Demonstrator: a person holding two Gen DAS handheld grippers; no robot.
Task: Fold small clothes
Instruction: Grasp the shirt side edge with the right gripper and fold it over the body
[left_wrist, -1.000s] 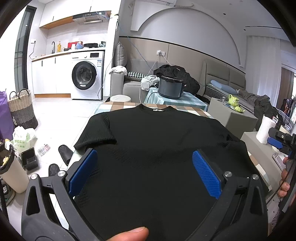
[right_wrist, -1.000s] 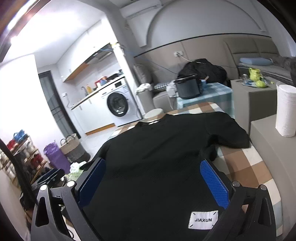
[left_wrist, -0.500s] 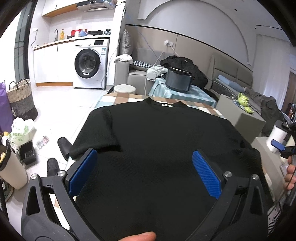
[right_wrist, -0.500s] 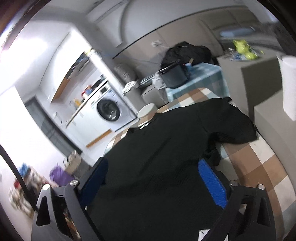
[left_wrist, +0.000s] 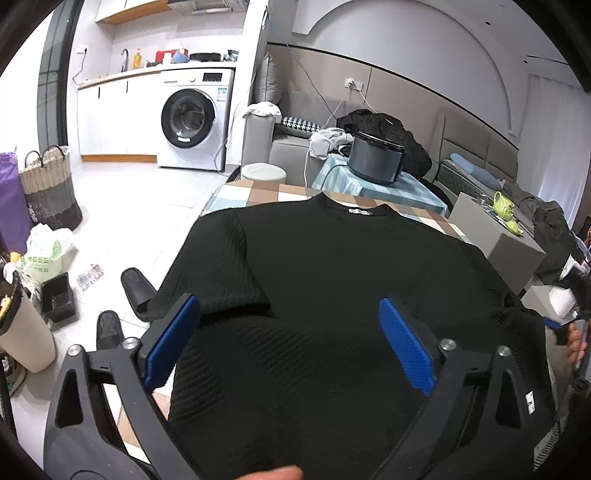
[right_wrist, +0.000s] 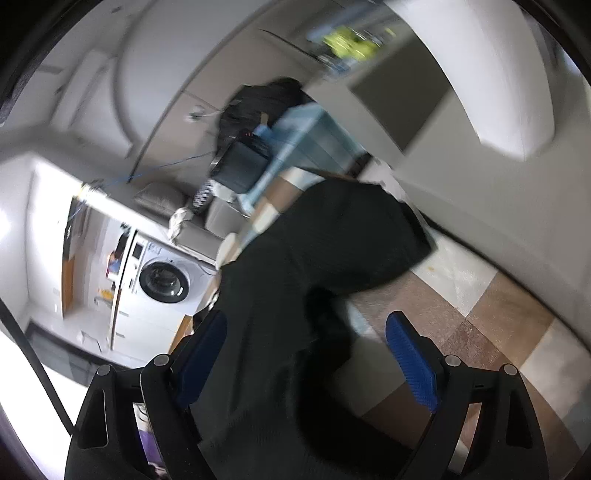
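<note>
A black short-sleeved T-shirt (left_wrist: 332, 295) lay spread flat on the checked desk (left_wrist: 258, 192), its neckline at the far edge and its left sleeve (left_wrist: 218, 273) stretched out towards the floor side. The left hand-held gripper (left_wrist: 290, 332) hung over the lower body of the shirt with its blue pads (left_wrist: 404, 347) spread wide, having just been closing a little, with fabric beneath them but not pinched. The right hand-held gripper (right_wrist: 306, 354), seen in a tilted, blurred view, hung over the shirt's right edge beside the right sleeve (right_wrist: 354, 236); its jaws were likewise spread and had just been narrowing, with the dark cloth between them but not pressed.
</note>
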